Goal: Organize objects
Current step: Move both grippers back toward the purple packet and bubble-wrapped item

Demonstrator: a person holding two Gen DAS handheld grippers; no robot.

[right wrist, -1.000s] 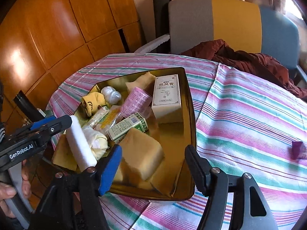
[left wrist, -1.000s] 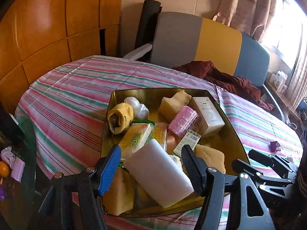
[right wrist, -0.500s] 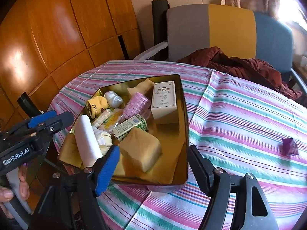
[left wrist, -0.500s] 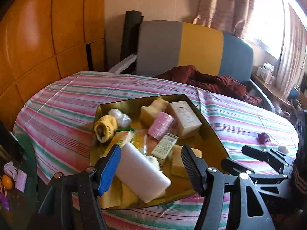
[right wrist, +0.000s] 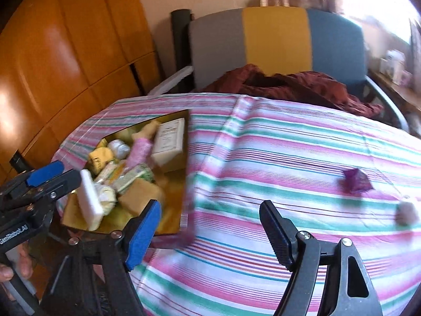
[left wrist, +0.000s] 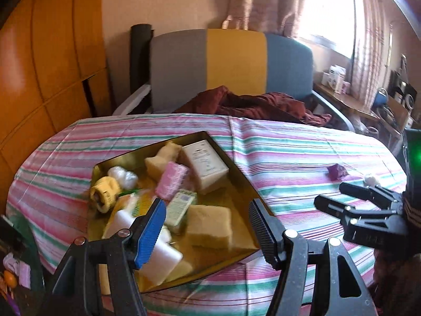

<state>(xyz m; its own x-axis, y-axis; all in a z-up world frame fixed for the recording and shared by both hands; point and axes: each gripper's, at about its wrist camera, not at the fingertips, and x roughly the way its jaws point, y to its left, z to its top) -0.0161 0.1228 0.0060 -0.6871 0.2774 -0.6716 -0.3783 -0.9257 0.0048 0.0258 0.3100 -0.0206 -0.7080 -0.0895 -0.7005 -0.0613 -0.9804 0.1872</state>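
A gold tray [left wrist: 238, 176] [right wrist: 184, 173] on the striped tablecloth holds several items: a white box [left wrist: 205, 164] [right wrist: 168, 138], a pink roll [left wrist: 171, 176], a tan sponge [left wrist: 209, 226] and a white block [left wrist: 158, 252] [right wrist: 90, 200]. My left gripper [left wrist: 206, 226] is open and empty, above the tray's near edge. My right gripper [right wrist: 210, 226] is open and empty, over the cloth to the right of the tray. A small purple object [left wrist: 336, 171] [right wrist: 356, 180] and a small whitish object [right wrist: 406, 212] lie loose on the cloth at the right.
The round table [right wrist: 289, 142] has a striped cloth. A grey, yellow and blue chair [left wrist: 231, 63] with a dark red garment [left wrist: 250, 105] stands behind it. A wooden wall [right wrist: 65, 52] is on the left. A cluttered shelf [left wrist: 342, 84] is at the right.
Both grippers have pulled back and swung right. The white block, which lay between my left fingers, now lies in the tray beside them. The right view now faces the loose purple object.
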